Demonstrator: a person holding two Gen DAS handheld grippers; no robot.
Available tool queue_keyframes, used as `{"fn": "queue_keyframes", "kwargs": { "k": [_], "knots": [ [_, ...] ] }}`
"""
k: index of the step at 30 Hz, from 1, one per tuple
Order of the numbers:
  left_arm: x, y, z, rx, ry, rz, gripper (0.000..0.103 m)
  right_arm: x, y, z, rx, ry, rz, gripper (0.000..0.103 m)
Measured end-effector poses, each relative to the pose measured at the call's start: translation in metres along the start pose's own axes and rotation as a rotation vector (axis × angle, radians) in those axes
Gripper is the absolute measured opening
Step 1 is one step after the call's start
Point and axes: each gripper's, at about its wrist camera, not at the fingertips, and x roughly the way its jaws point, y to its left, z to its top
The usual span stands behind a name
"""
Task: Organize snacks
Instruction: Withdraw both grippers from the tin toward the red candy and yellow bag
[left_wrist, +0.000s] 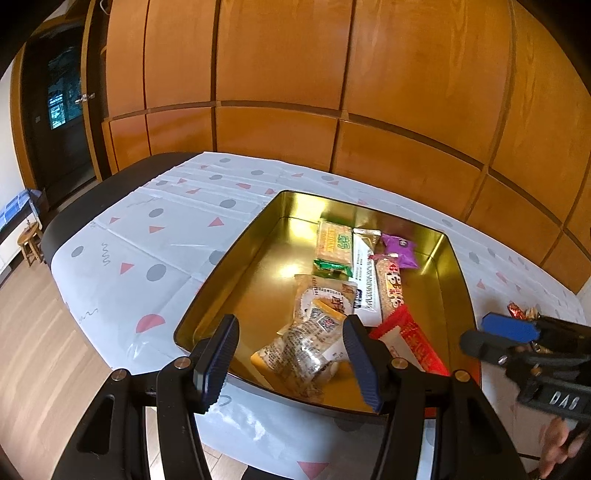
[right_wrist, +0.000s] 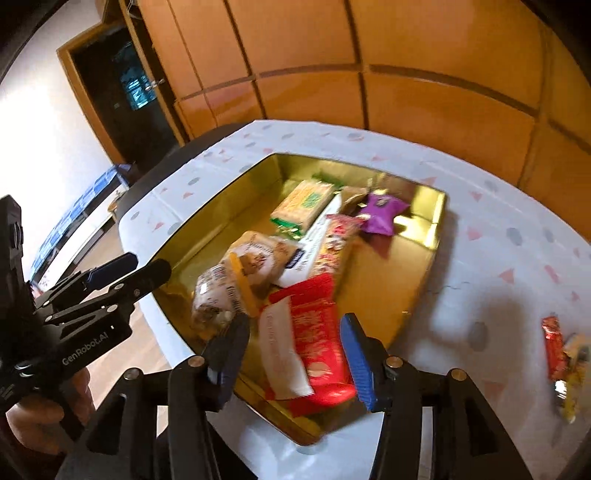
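Note:
A gold tin (left_wrist: 229, 258) (right_wrist: 424, 258) on the table holds several snacks: a green cracker pack (left_wrist: 333, 245) (right_wrist: 304, 203), a purple packet (left_wrist: 400, 249) (right_wrist: 382, 212), a long bar (left_wrist: 391, 286), a clear bag of biscuits (left_wrist: 303, 343) (right_wrist: 218, 295) and a red packet (left_wrist: 413, 341) (right_wrist: 314, 339). My left gripper (left_wrist: 288, 365) is open and empty above the tin's near edge, over the clear bag. My right gripper (right_wrist: 291, 354) is open and empty above the red packet; it also shows in the left wrist view (left_wrist: 495, 336). Loose snacks (right_wrist: 563, 365) (left_wrist: 521, 312) lie on the table right of the tin.
The table has a white cloth (left_wrist: 147, 236) with grey dots and pink triangles. A wooden panel wall (left_wrist: 332, 74) stands behind it. The table's left edge drops to a wood floor (left_wrist: 33, 332); a small stool (left_wrist: 30, 242) stands far left.

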Motion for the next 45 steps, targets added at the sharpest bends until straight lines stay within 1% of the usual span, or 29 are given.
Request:
{"fn": "queue_keyframes", "kwargs": {
  "k": [4, 7, 14, 20, 26, 29, 33, 36, 38, 39, 40, 41, 42, 45],
  "knots": [
    [-0.004, -0.005, 0.000, 0.014, -0.011, -0.002, 0.059, -0.012, -0.012, -0.002, 0.011, -0.023, -0.039, 0.052],
    [-0.006, -0.012, 0.001, 0.031, -0.014, -0.008, 0.059, -0.022, -0.026, -0.005, 0.018, -0.037, -0.077, 0.054],
    [-0.009, -0.029, 0.003, 0.077, -0.019, -0.030, 0.059, -0.048, -0.078, -0.017, 0.077, -0.057, -0.181, 0.056],
    [-0.010, -0.050, 0.005, 0.127, -0.014, -0.053, 0.059, -0.077, -0.137, -0.030, 0.142, -0.072, -0.301, 0.058],
    [-0.013, -0.073, 0.009, 0.165, -0.023, -0.093, 0.059, -0.115, -0.199, -0.042, 0.208, -0.096, -0.445, 0.063],
    [-0.012, -0.086, 0.012, 0.190, -0.017, -0.110, 0.059, -0.131, -0.227, -0.047, 0.239, -0.113, -0.510, 0.064],
    [-0.012, -0.108, 0.011, 0.251, -0.002, -0.141, 0.059, -0.145, -0.268, -0.056, 0.294, -0.137, -0.592, 0.066],
    [-0.010, -0.128, 0.010, 0.301, 0.009, -0.168, 0.059, -0.152, -0.296, -0.068, 0.356, -0.159, -0.616, 0.066],
    [-0.008, -0.142, 0.008, 0.337, 0.022, -0.179, 0.059, -0.152, -0.317, -0.081, 0.432, -0.177, -0.612, 0.066],
    [-0.007, -0.149, 0.006, 0.354, 0.027, -0.183, 0.059, -0.150, -0.328, -0.087, 0.485, -0.169, -0.602, 0.066],
    [-0.006, -0.158, 0.005, 0.376, 0.034, -0.195, 0.059, -0.148, -0.334, -0.089, 0.525, -0.148, -0.601, 0.066],
    [-0.005, -0.167, 0.003, 0.396, 0.043, -0.206, 0.059, -0.149, -0.340, -0.089, 0.554, -0.150, -0.593, 0.066],
    [-0.004, -0.173, 0.002, 0.409, 0.048, -0.213, 0.059, -0.152, -0.341, -0.090, 0.562, -0.170, -0.584, 0.066],
    [0.002, -0.196, -0.005, 0.450, 0.081, -0.252, 0.059, -0.155, -0.344, -0.092, 0.592, -0.180, -0.580, 0.068]
  ]
}}
